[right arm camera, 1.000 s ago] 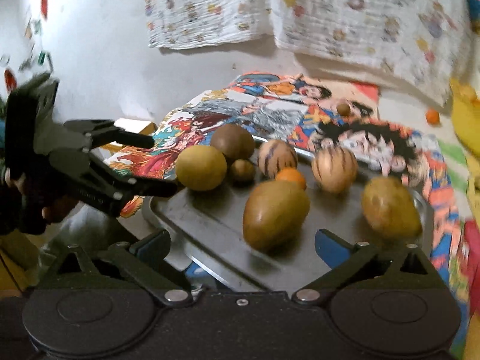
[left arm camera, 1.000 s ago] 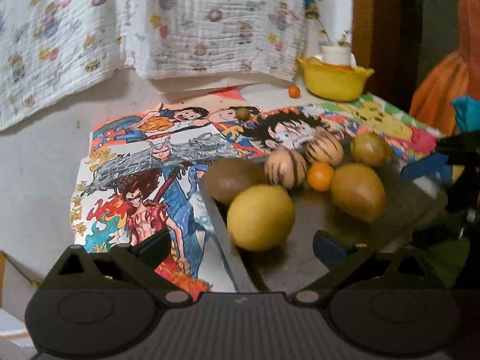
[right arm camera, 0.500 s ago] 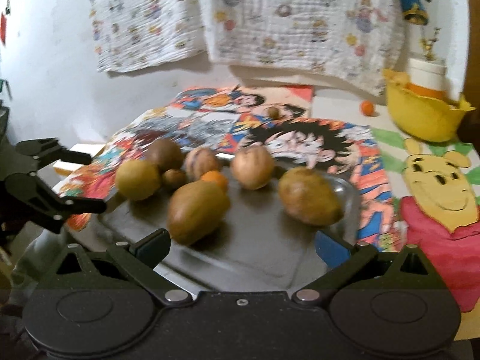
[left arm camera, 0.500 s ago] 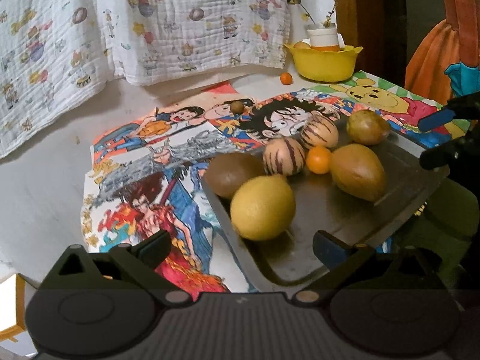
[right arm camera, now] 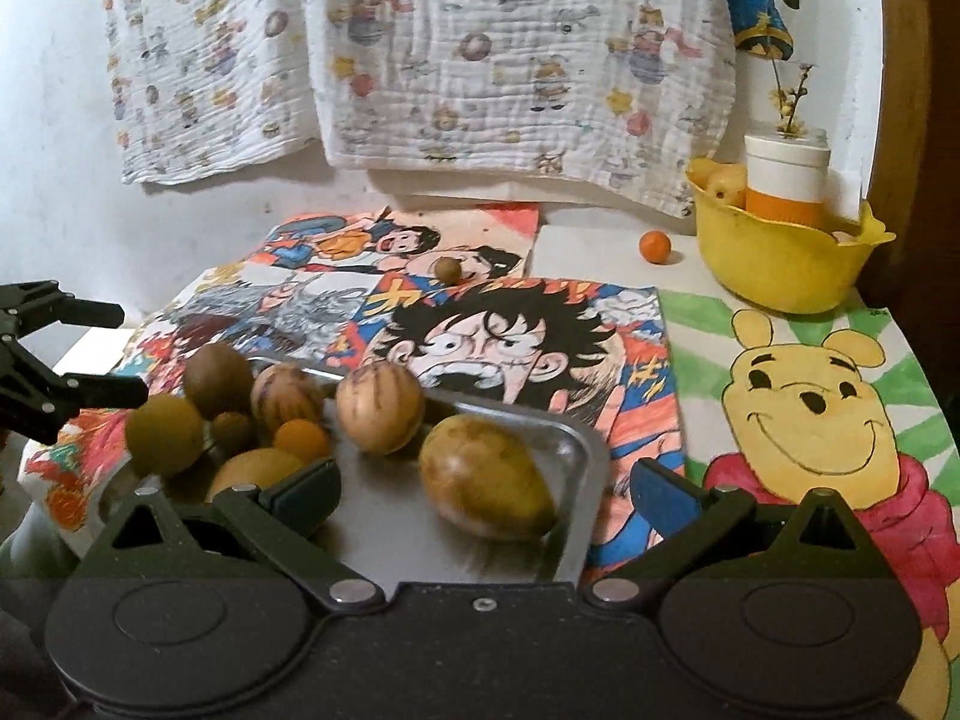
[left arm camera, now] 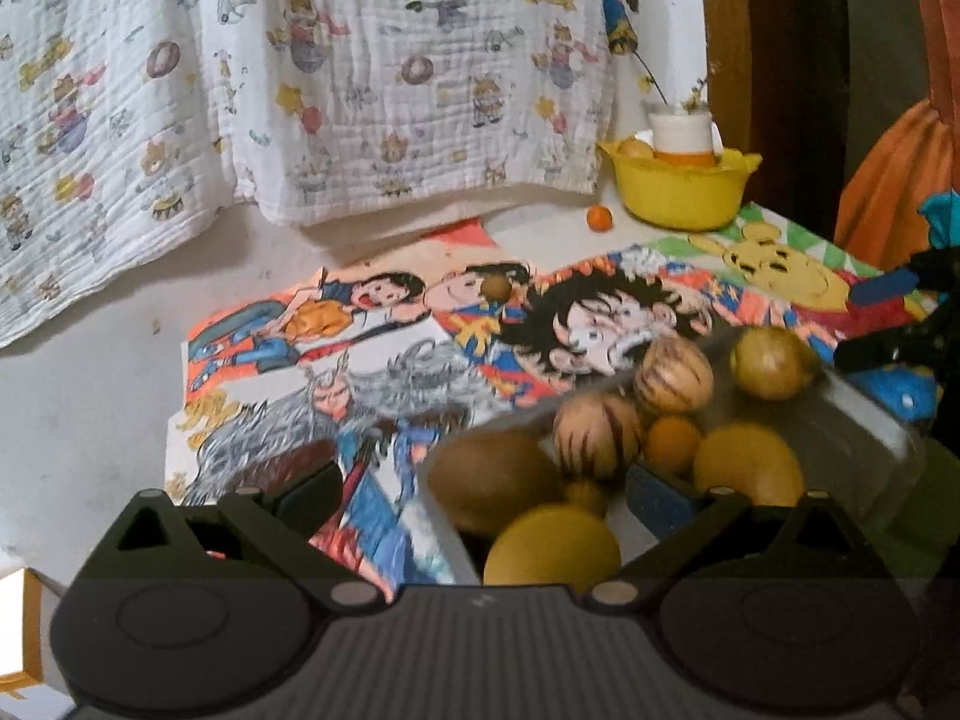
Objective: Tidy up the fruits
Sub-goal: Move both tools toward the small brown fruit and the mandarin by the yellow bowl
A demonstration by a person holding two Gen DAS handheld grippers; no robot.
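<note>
A metal tray (right arm camera: pixel 573 441) lies on the table's near edge, over the cartoon posters. Several fruits sit bunched at its left end: a yellow-green one (right arm camera: pixel 163 435), a brown one (right arm camera: pixel 217 381), two striped ones (right arm camera: pixel 380 408) and a small orange (right arm camera: pixel 302 441). A mango-like fruit (right arm camera: pixel 486 486) lies apart from them, between the spread fingers of my open right gripper (right arm camera: pixel 486 489). My open left gripper (left arm camera: pixel 483 486) straddles the tray's left rim (left arm camera: pixel 858 420); a brown fruit (left arm camera: pixel 492 474) and a yellow fruit (left arm camera: pixel 552 546) lie between its fingers. Neither gripper touches a fruit.
A yellow bowl (right arm camera: pixel 780 258) holding a white and orange jar stands at the back right. A loose small orange (right arm camera: pixel 654 247) and a small brown ball (right arm camera: pixel 447 270) lie on the table behind the tray. A patterned cloth (right arm camera: pixel 480 60) hangs on the wall.
Both grippers have come closer over the tray. The fruits have rolled together toward the tray's left end. Both stay open.
</note>
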